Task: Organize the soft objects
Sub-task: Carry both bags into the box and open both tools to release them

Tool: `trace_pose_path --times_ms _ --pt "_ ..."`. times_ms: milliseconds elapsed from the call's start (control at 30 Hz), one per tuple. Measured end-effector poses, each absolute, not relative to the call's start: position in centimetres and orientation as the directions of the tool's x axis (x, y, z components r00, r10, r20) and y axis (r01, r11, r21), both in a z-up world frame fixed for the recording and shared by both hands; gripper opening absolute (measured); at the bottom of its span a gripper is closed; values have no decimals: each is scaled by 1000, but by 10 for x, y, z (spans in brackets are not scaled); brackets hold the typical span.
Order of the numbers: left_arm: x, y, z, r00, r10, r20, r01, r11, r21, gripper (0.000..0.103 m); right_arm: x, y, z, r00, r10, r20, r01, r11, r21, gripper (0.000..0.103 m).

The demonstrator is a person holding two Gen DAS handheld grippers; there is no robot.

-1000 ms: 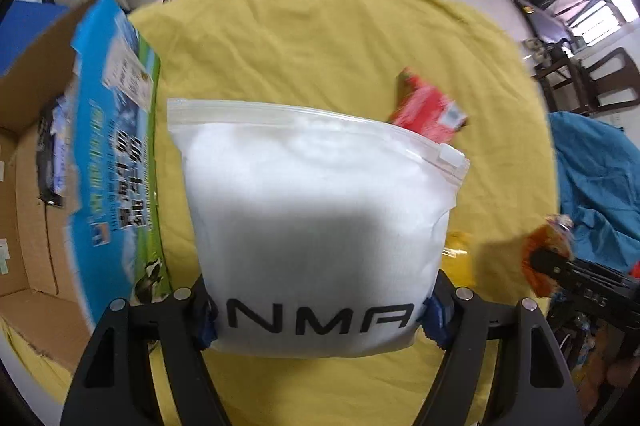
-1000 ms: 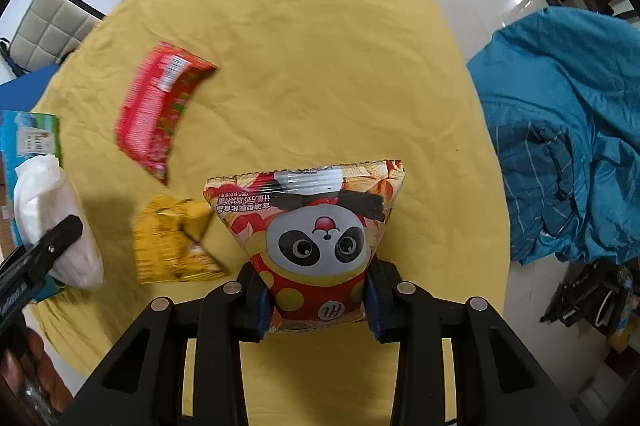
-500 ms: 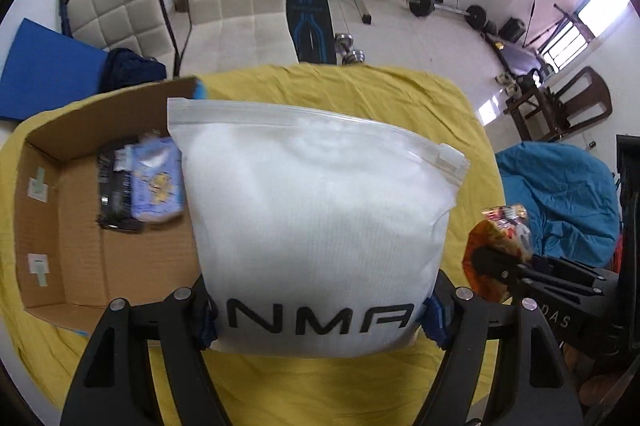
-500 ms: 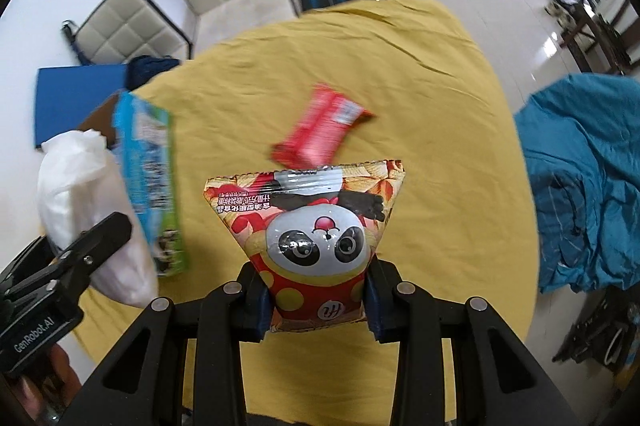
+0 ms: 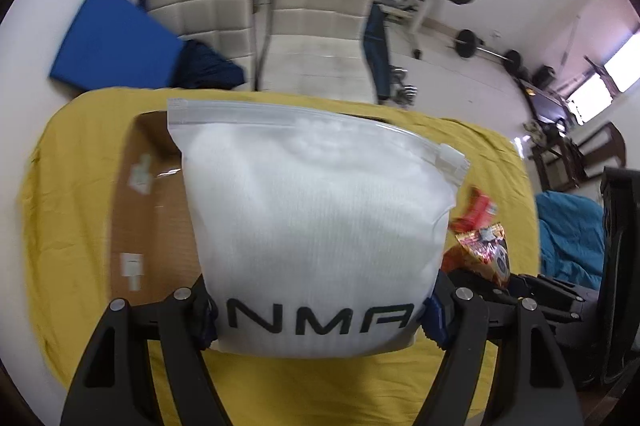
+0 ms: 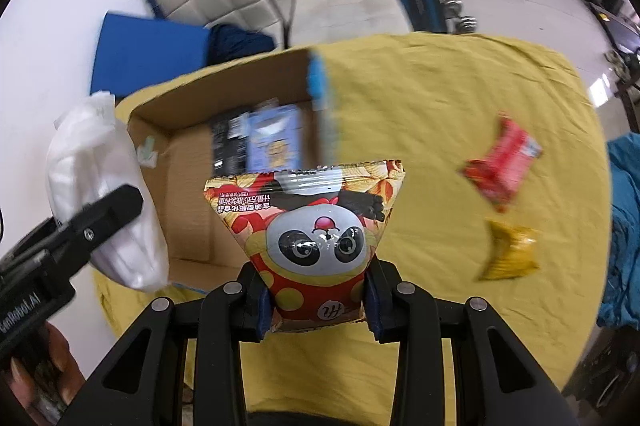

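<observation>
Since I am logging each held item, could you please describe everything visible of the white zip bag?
The white zip bag looks like frosted plastic stuffed with soft white filling, with a clear zip strip and slider at its top and black letters NMA near its bottom. The left gripper clamps its lower edge, holding it upright above the cardboard box.
</observation>
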State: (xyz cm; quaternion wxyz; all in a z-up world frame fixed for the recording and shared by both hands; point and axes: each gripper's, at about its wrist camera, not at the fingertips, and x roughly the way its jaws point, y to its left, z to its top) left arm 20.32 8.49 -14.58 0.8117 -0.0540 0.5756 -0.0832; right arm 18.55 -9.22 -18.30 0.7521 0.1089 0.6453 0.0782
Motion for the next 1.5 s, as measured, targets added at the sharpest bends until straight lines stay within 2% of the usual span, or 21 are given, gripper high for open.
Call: trace_pose_path --times_ms 300,633,967,1200,1367,1500 --pt "245 183 -205 228 -131 -965 -49 988 -146 74 211 -10 -264 42 156 -987 30 987 158 38" --pt "297 207 -295 81 -129 -988 -98 986 -137 74 224 13 -338 -45 31 -999 40 999 29 38" --pt "335 199 -352 -5 -75 -997 -82 994 -75 78 226 19 -362 -89 2 -996 43 999 -2 38" --pt "333 197 -356 -36 -91 -995 -86 992 -88 78 232 18 -363 -105 1 -995 30 1000 -2 40" --pt "333 195 -354 -60 -100 -993 -87 992 -94 78 232 14 -355 -109 32 -994 32 999 28 49" --pt "335 190 -346 -67 -100 -993 -85 992 -94 78 231 17 -343 -102 52 -993 22 998 50 61"
